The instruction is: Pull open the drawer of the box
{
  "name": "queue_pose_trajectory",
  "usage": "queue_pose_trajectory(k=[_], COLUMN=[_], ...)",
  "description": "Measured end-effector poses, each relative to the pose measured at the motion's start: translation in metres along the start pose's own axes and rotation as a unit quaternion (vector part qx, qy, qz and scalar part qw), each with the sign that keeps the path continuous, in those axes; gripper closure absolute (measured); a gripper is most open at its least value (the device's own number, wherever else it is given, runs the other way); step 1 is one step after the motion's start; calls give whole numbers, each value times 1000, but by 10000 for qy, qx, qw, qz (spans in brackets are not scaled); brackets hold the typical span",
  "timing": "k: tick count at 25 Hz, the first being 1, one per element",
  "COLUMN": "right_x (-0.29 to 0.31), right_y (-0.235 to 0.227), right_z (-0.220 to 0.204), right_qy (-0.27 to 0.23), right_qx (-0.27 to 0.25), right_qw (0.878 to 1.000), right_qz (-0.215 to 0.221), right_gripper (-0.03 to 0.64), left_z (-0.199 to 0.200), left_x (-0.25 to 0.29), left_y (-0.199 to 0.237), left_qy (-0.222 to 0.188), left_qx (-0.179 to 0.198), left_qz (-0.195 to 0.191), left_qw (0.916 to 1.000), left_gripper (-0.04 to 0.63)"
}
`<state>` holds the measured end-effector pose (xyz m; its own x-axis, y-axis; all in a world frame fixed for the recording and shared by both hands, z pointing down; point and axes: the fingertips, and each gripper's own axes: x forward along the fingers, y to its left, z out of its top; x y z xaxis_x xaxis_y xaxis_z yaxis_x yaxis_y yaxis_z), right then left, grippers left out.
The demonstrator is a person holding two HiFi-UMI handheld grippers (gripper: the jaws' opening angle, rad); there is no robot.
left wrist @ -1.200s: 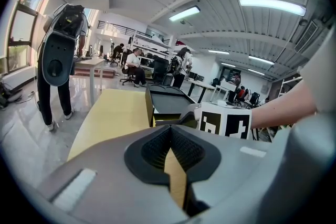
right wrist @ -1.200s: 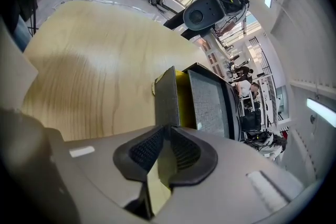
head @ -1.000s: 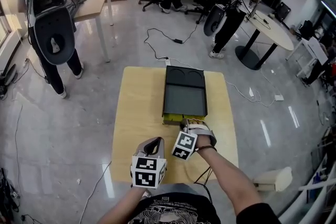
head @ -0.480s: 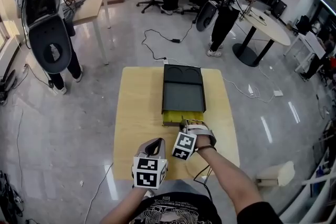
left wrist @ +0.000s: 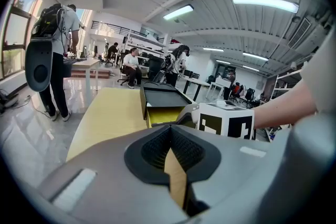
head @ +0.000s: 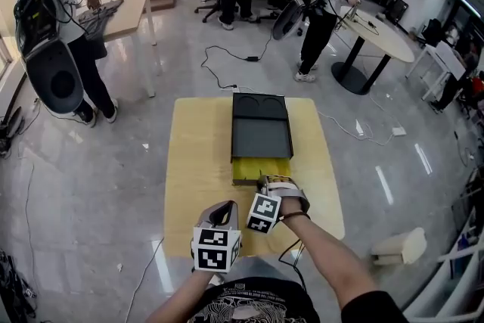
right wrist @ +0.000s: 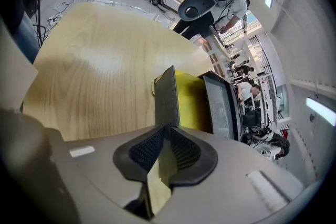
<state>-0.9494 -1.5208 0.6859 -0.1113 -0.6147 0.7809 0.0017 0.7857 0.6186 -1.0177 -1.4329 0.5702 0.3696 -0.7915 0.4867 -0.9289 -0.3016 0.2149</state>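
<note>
Yellow drawer (head: 253,169) — further out | right gripper (head: 271,179) clamped on it

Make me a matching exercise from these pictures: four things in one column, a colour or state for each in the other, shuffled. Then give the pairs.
Things:
1. drawer
2. box
3. left gripper
4. right gripper

States:
A. black, standing on the table
B. jaws together on nothing, apart from the box
C. yellow, partly pulled out
D. jaws closed on the drawer's front

Pairs: 1-C, 2-A, 3-B, 4-D
</note>
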Motion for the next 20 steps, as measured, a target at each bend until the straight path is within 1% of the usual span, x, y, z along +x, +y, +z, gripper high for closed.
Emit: queue_pose_trajectory(k=[1,2,4,6,7,9,11,13,15,16,19,20], right_x=[-14,-29,-58,-71,-74,-92,-123,-148,-160,-165,-176,-176], right_y=[5,0,-19,-23,-18,3,29,57,84,92,92,97], right_z=[-8,-9,10,30,32,24,21,26,24,19,10,8], right_qy=[0,2,-2,-34,-43,-23,11,17,8,9,35,41], right_qx=[-1,0,27,79,86,72,66,61,61,68,81,92], right_qw=[10000,10000,10000,10000,10000,10000,10000,10000,10000,10000,10000,9999], right_qz=[6,7,-3,-10,-9,-10,-8,1,4,6,21,19], right_gripper=[565,565,565,565,565,565,565,565,565,565,565,565], left_z=[0,10,39,48,45,33,21,4,-17,-22,-18,-23], left_x=[-9,-19,-44,-59,-63,-80,-113,-144,-159,-163,-166,-167], left_y=[-15,-22,-17,-7,-8,-26,-45,-55,-65,-72,-85,-87], left_qy=[0,2,12,21,23,26,27,33,32,31,51,61], left_qx=[8,19,36,37,39,48,58,58,60,67,99,107], left_qz=[-2,-8,-31,-61,-73,-90,-105,-113,-123,-132,-170,-182], left_qw=[10000,10000,10000,10000,10000,9999,9999,9999,9999,9999,9998,9998], left_gripper=[575,575,575,575,575,575,575,575,575,575,575,575])
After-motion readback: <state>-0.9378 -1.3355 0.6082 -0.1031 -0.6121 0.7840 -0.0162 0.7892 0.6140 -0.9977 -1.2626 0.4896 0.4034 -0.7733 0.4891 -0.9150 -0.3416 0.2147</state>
